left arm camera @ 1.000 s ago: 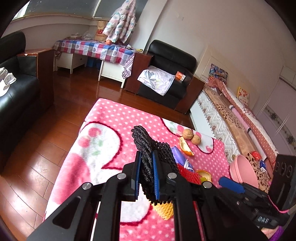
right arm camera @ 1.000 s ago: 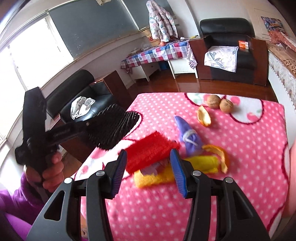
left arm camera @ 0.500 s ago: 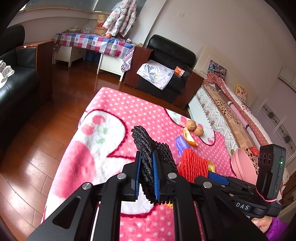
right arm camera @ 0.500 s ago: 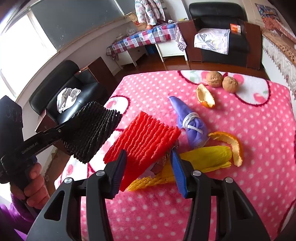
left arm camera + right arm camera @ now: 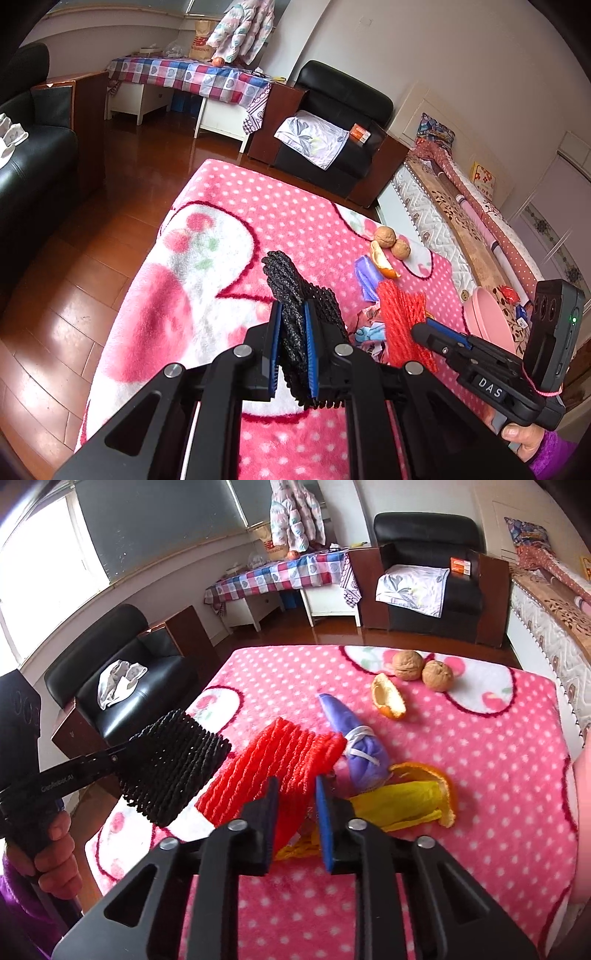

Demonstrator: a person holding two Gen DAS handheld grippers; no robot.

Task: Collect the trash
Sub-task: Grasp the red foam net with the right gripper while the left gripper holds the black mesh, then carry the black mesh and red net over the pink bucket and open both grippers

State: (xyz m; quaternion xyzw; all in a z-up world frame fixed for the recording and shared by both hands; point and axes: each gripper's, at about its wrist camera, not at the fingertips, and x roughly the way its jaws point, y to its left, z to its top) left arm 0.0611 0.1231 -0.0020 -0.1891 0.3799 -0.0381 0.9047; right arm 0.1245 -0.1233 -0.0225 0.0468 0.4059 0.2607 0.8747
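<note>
My left gripper (image 5: 292,345) is shut on a black foam net sleeve (image 5: 295,295) and holds it above the pink dotted blanket (image 5: 207,266); the sleeve also shows in the right wrist view (image 5: 173,764). My right gripper (image 5: 295,808) is shut on a red foam net sleeve (image 5: 273,760), lifted off the blanket; it also shows in the left wrist view (image 5: 402,325). On the blanket lie a yellow foam net (image 5: 399,805), a purple wrapper (image 5: 354,742), orange peels (image 5: 388,701) and two walnuts (image 5: 423,670).
A pink bin (image 5: 487,321) stands at the blanket's right edge. Crumpled wrappers (image 5: 369,332) lie under the red net. A black armchair (image 5: 332,129), a black sofa (image 5: 122,675), a checkered table (image 5: 192,77) and wood floor (image 5: 74,258) surround the blanket.
My right gripper closed on the red net sleeve and lifted it off the yellow net. My left gripper keeps holding the black sleeve, shifted slightly.
</note>
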